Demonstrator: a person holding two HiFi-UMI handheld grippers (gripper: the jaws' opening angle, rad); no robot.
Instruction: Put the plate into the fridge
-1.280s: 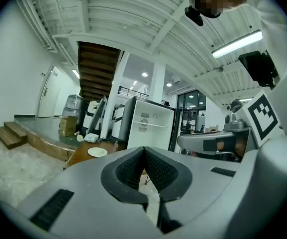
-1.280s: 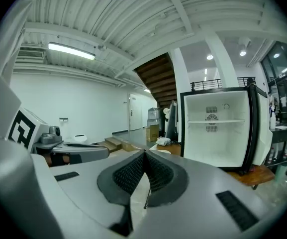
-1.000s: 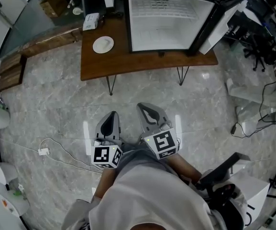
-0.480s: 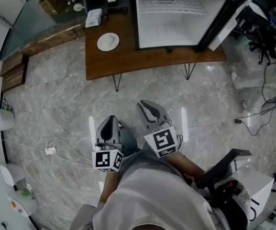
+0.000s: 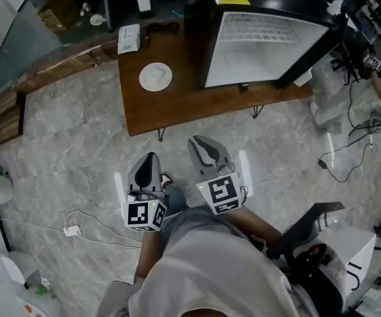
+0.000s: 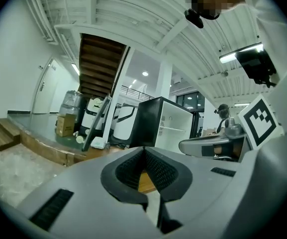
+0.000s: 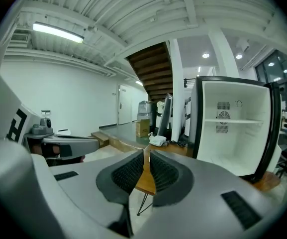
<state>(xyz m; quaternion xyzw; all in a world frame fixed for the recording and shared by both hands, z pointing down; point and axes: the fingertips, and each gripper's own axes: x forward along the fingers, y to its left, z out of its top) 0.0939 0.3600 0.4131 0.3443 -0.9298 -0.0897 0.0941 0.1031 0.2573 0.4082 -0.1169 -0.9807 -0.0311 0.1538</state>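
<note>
A white plate (image 5: pixel 156 76) lies on the brown wooden table (image 5: pixel 177 107), left of the black fridge (image 5: pixel 263 38), whose door stands open on a white inside. Both grippers are held close to the person's body over the floor, well short of the table. My left gripper (image 5: pixel 152 157) is shut and empty; its pads meet at the tip (image 6: pixel 144 151). My right gripper (image 5: pixel 201 142) holds nothing; its jaws are opening, with a thin slit between the pads (image 7: pixel 146 153). The right gripper view looks toward the open fridge (image 7: pixel 233 128).
A white box (image 5: pixel 129 38) sits on the table behind the plate. A white cable with a plug (image 5: pixel 71 230) trails on the marble floor at the left. A black chair (image 5: pixel 309 226) stands at the right, wooden steps (image 5: pixel 5 117) at the left.
The head view has shifted: the table and fridge sit further right and the fridge shows more from its side. Both grippers stay close to the body.
</note>
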